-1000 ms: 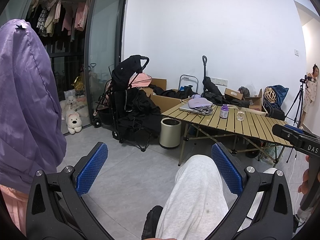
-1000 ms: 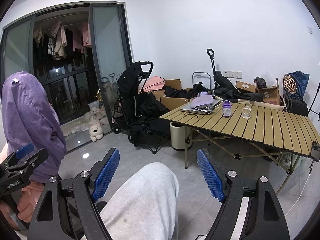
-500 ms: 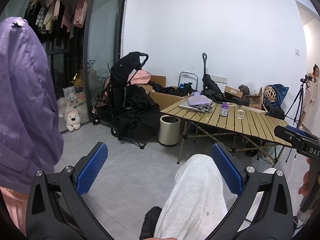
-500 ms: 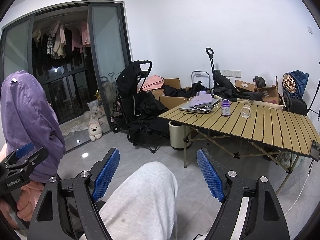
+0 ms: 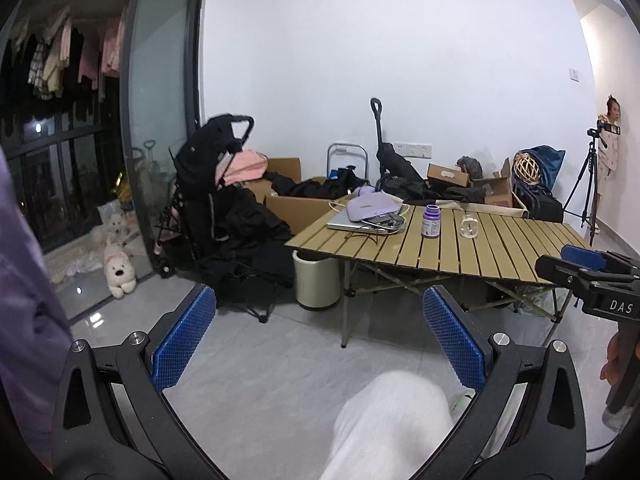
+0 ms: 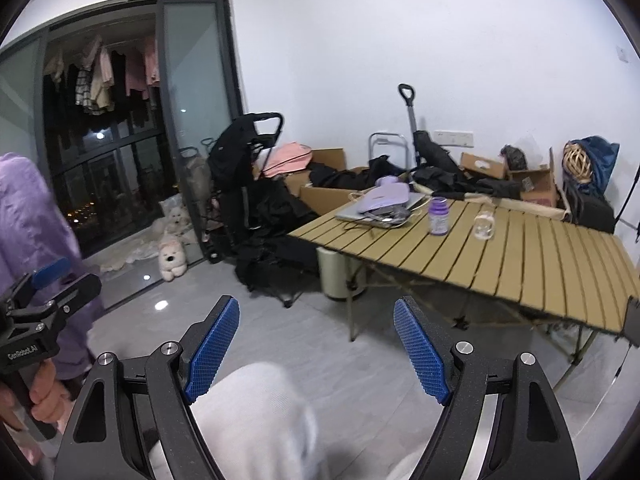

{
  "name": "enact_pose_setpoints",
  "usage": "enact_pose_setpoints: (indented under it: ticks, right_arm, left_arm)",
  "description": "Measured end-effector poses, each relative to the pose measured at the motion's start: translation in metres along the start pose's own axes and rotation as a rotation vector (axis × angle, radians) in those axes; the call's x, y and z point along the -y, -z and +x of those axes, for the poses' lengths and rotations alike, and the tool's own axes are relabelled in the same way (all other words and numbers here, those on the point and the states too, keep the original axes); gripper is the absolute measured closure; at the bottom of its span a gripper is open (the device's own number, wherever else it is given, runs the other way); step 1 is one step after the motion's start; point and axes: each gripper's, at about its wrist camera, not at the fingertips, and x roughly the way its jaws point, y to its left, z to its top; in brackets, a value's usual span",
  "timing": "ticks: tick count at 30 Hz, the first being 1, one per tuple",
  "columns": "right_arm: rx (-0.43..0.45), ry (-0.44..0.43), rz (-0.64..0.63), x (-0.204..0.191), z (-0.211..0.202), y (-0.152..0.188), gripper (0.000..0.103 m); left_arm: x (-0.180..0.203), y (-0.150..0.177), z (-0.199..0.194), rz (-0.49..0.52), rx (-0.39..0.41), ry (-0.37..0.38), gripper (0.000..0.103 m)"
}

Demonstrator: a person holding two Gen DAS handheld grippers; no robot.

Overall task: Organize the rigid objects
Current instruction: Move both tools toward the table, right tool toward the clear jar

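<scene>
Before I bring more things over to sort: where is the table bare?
The slatted table is bare across its near and right side, beyond the glass jar. The far-left corner is crowded: laptop, purple pouch, purple bottle.

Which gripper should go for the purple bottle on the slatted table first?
Right, marginally. The right gripper sits on the table's side, closer to the purple bottle. The left gripper is equally open and empty, but farther away.
</scene>
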Motion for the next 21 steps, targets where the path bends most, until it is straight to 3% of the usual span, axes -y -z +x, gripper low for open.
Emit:
enact_pose_setpoints:
  ticks: [13, 21]
  right_arm:
    - [-0.081, 0.089, 0.023, 0.086, 0.105, -0.041, 0.018]
    - [-0.121, 0.105, 0.056, 0.150, 0.189, -0.073, 0.018]
  left_arm:
    - [0.046, -0.028, 0.141, 0.041, -0.118, 0.063, 0.000]
    - [0.103, -0.040, 0.272, 0.082, -0.246, 0.236, 0.000]
